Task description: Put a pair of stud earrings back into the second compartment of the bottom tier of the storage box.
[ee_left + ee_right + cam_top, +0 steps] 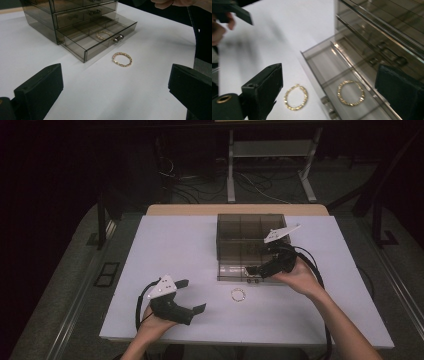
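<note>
A: Since the table point(175, 245) holds the smoky drawer box point(240, 232) with its bottom drawer point(100, 40) out, where are we?

B: One gold bracelet point(350, 92) lies in that drawer; the right gripper point(252, 269) hangs above, jaws apart and empty.

A: Next?

B: Probably the second bracelet point(122, 59), on the table just before the drawer. The left gripper point(192, 295) waits wide apart, empty.

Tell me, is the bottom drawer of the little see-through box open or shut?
Open. The bottom drawer sticks out past the front of the smoky box, and a gold bracelet lies inside it.
</note>
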`<state>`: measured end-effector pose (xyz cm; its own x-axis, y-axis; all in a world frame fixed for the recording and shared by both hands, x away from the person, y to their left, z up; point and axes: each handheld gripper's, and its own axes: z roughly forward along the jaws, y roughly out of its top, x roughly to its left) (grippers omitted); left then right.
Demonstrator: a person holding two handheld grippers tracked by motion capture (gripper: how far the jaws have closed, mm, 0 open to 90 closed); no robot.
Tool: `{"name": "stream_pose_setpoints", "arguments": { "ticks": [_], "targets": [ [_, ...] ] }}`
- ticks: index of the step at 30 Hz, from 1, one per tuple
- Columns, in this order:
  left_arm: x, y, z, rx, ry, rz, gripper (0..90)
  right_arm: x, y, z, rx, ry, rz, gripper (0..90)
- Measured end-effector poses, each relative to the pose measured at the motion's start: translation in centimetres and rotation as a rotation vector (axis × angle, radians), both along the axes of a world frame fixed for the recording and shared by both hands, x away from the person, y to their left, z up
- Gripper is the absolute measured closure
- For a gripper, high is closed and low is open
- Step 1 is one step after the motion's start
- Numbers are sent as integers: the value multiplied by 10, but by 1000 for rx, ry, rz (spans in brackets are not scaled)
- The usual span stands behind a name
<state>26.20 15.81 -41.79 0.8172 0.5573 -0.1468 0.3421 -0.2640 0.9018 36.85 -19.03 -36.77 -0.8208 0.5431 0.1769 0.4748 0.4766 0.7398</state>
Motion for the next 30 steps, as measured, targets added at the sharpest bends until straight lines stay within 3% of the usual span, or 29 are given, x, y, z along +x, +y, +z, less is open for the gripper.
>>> {"name": "stream_pose_setpoints", "arguments": {
  "ticks": [4, 17, 30],
  "targets": [
    [0, 0, 0, -1, 1, -1, 0, -4, 3, 2, 21, 16, 38, 74],
    [0, 0, 0, -1, 1, -2, 0, -20, 25, 1, -9, 13, 125, 75],
    [0, -1, 0, -4, 3, -4, 0, -26, 42, -13, -28, 39, 179, 75]
  ]
}}
